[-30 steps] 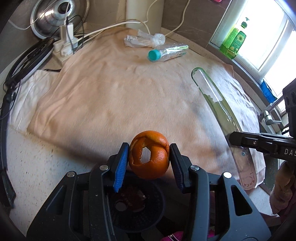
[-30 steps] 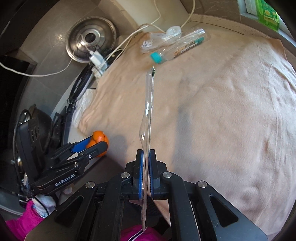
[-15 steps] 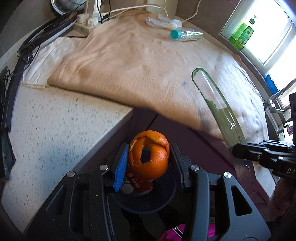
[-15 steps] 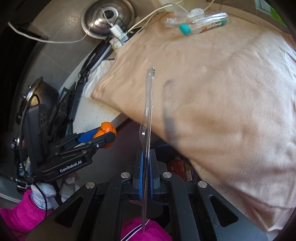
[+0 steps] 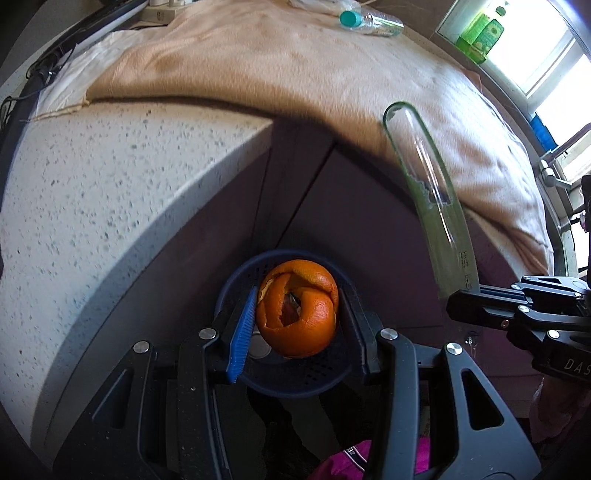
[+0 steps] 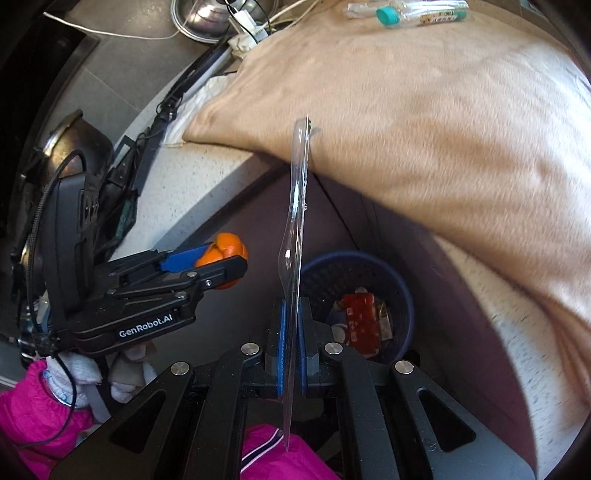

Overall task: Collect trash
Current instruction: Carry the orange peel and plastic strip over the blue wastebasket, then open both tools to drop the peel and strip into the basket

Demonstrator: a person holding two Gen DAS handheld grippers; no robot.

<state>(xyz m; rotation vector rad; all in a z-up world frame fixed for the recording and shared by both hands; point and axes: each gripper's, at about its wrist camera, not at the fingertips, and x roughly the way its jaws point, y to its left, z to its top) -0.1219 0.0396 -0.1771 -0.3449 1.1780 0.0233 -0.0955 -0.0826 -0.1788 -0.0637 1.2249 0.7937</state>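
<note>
My left gripper (image 5: 297, 325) is shut on an orange peel (image 5: 299, 321) and holds it over a dark blue trash basket (image 5: 236, 280) on the floor below the counter edge. My right gripper (image 6: 291, 332) is shut on a clear flat plastic package (image 6: 297, 206), seen edge-on; it also shows in the left wrist view (image 5: 424, 177). The basket (image 6: 402, 295) sits just right of my right gripper and holds a red wrapper (image 6: 362, 321). The left gripper with the peel (image 6: 221, 254) is to its left.
A beige towel (image 5: 295, 66) covers the speckled counter (image 5: 92, 184). A plastic bottle with a teal cap (image 5: 365, 20) and a crumpled wrapper lie at the towel's far end. Cables and a power strip lie far left. Dark cabinet doors (image 5: 332, 206) stand below the counter.
Both grippers have moved back off the counter and down toward the floor. The basket has come into full view under the orange peel. Both grips are unchanged.
</note>
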